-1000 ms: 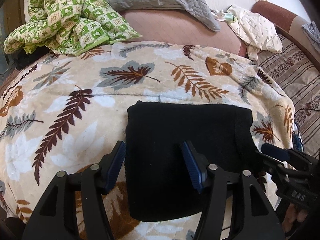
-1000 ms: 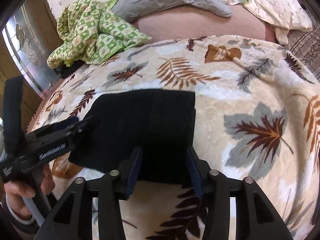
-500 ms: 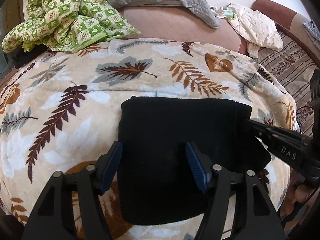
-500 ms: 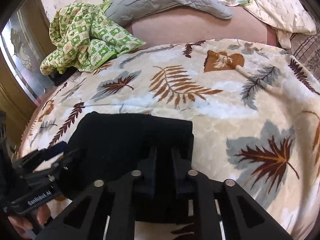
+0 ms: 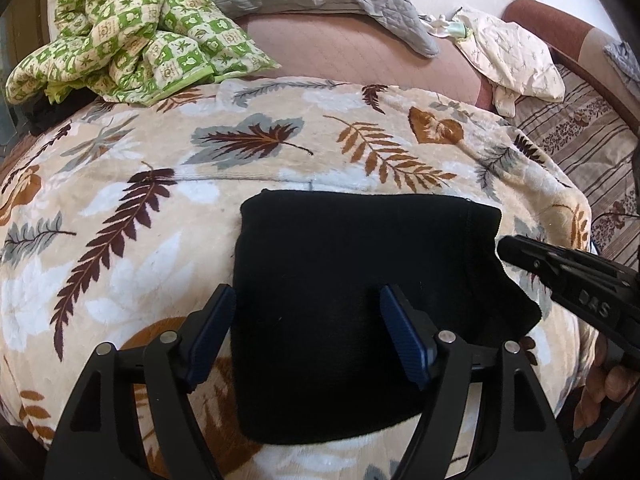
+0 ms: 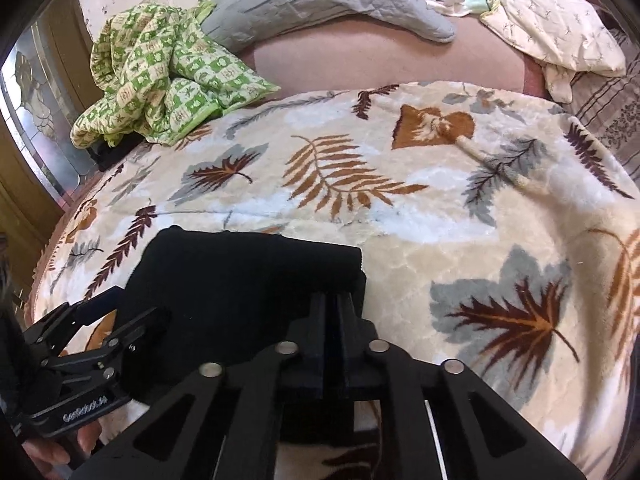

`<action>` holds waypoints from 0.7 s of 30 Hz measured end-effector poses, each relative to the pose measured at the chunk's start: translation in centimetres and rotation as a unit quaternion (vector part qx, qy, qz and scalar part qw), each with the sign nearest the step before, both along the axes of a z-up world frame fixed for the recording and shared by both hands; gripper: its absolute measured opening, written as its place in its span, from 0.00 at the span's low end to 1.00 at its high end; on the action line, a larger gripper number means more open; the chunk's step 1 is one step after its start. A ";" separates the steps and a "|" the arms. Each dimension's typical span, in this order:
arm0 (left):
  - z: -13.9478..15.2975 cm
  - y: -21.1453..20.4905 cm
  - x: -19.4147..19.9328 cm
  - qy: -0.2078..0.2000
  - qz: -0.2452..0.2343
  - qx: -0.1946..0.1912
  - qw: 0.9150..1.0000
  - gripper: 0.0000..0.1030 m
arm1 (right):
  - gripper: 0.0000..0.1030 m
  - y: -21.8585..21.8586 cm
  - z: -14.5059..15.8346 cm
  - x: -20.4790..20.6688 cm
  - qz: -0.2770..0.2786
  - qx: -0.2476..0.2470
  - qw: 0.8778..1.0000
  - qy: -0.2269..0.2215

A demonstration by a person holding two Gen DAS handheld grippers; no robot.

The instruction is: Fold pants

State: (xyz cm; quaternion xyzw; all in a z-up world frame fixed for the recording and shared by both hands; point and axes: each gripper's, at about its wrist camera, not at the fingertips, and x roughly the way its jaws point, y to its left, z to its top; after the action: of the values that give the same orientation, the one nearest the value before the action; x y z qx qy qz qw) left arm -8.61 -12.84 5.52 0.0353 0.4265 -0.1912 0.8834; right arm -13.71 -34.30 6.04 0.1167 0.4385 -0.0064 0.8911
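Faintly, "DAS" embossed on right gripper (image 5: pixel 505 249), near pants (image 5: pixel 352 280)

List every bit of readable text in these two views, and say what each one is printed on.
"DAS": raised letters on the side of the black right gripper, seen in the left wrist view.
White lettering on the side of the black left gripper, seen in the right wrist view: too blurred and skewed to read for sure.
No text on the folded black pants, the leaf-print beige blanket or the green checked quilt.
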 end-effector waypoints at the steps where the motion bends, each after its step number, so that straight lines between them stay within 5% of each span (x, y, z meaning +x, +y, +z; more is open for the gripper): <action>1: 0.1 0.2 -0.2 -0.001 0.000 -0.002 1.000 0.72 | 0.24 0.2 0.3 -0.2 0.003 -0.003 1.000 -0.001; 9: 0.5 1.6 -1.5 -0.005 0.004 -0.001 1.000 0.72 | 0.27 2.1 1.7 -2.7 0.027 -0.007 1.000 -0.015; 21: -1.3 1.8 -2.0 0.014 0.003 0.004 1.000 0.77 | 0.32 3.1 -2.0 -4.7 0.031 -0.018 0.999 0.019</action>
State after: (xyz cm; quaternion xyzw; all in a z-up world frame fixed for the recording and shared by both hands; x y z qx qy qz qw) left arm -10.64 -11.09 4.27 0.0348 0.4398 -0.1872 0.8777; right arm -18.37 -31.20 4.08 0.0869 0.4589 0.0114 0.8841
